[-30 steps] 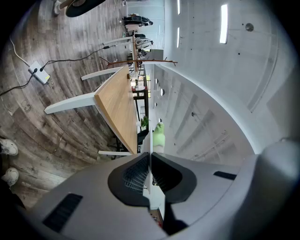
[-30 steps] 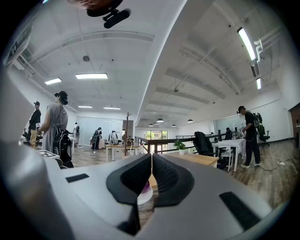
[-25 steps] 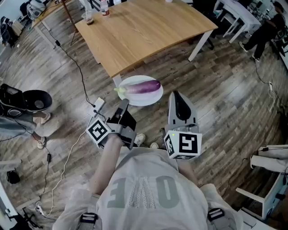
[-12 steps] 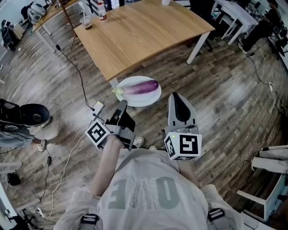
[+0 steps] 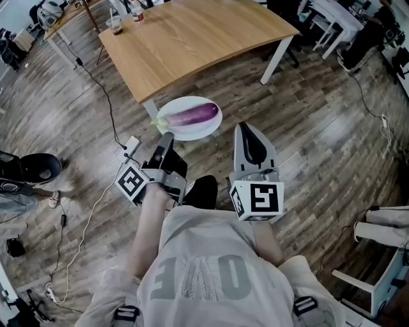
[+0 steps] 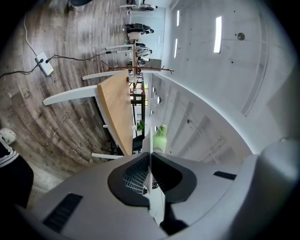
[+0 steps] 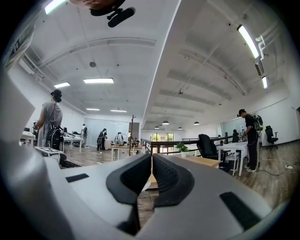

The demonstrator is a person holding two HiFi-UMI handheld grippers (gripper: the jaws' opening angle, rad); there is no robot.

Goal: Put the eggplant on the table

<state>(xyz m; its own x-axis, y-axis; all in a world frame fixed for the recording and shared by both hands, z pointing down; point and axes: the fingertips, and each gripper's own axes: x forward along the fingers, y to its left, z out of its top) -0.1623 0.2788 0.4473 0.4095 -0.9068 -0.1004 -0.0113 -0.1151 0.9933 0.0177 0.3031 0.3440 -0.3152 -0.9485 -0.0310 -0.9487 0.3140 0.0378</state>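
Observation:
A purple eggplant [image 5: 193, 114] with a green stem lies on a white plate [image 5: 171, 131] held out over the wooden floor, just short of the near corner of the light wooden table [image 5: 192, 38]. My left gripper [image 5: 167, 136] is shut on the plate's near rim. In the left gripper view the plate's thin edge [image 6: 150, 140] runs between the jaws of my left gripper [image 6: 150, 161], with the green stem [image 6: 161, 138] beyond. My right gripper [image 5: 245, 126] is shut and empty to the right of the plate. In its own view my right gripper [image 7: 152, 161] points level at the table [image 7: 201, 161].
A cup [image 5: 115, 24] and a bottle [image 5: 136, 13] stand at the table's far left corner. A power strip [image 5: 131, 145] and cables lie on the floor left of the plate. White furniture [image 5: 383, 230] stands at the right, and a person [image 5: 370, 38] is at the top right.
Both grippers and the plate with the eggplant have moved forward toward the table's near corner. A dark shoe now shows beneath them.

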